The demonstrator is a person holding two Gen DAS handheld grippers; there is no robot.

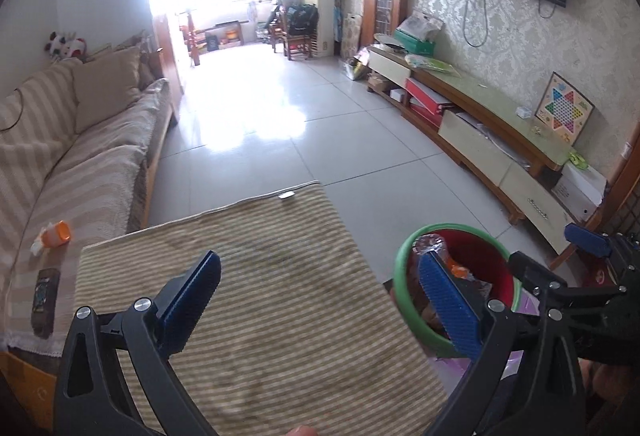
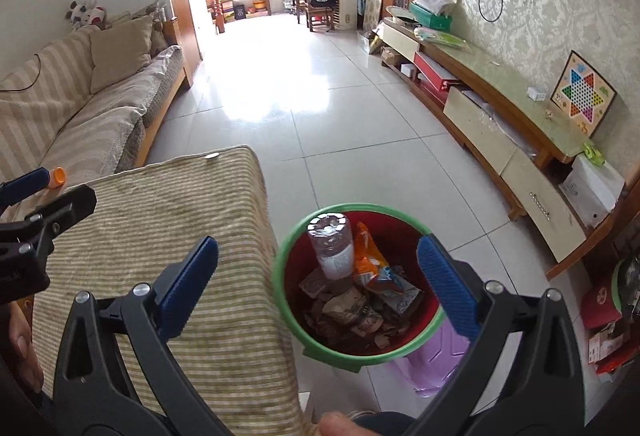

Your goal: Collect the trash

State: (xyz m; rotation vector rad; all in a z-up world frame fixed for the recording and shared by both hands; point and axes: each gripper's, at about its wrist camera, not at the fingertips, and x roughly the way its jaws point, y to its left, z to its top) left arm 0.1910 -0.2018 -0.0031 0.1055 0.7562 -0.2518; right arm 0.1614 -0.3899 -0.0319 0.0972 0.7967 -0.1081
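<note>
A red bin with a green rim stands on a purple stool beside the striped table. It holds a clear plastic bottle, an orange snack wrapper and crumpled brown paper. The bin rim also shows in the left wrist view. My right gripper is open and empty above the bin. My left gripper is open and empty above the striped cloth on the table.
A beige sofa stands left, with an orange-capped bottle and a dark remote on it. A low TV cabinet runs along the right wall. Tiled floor stretches ahead.
</note>
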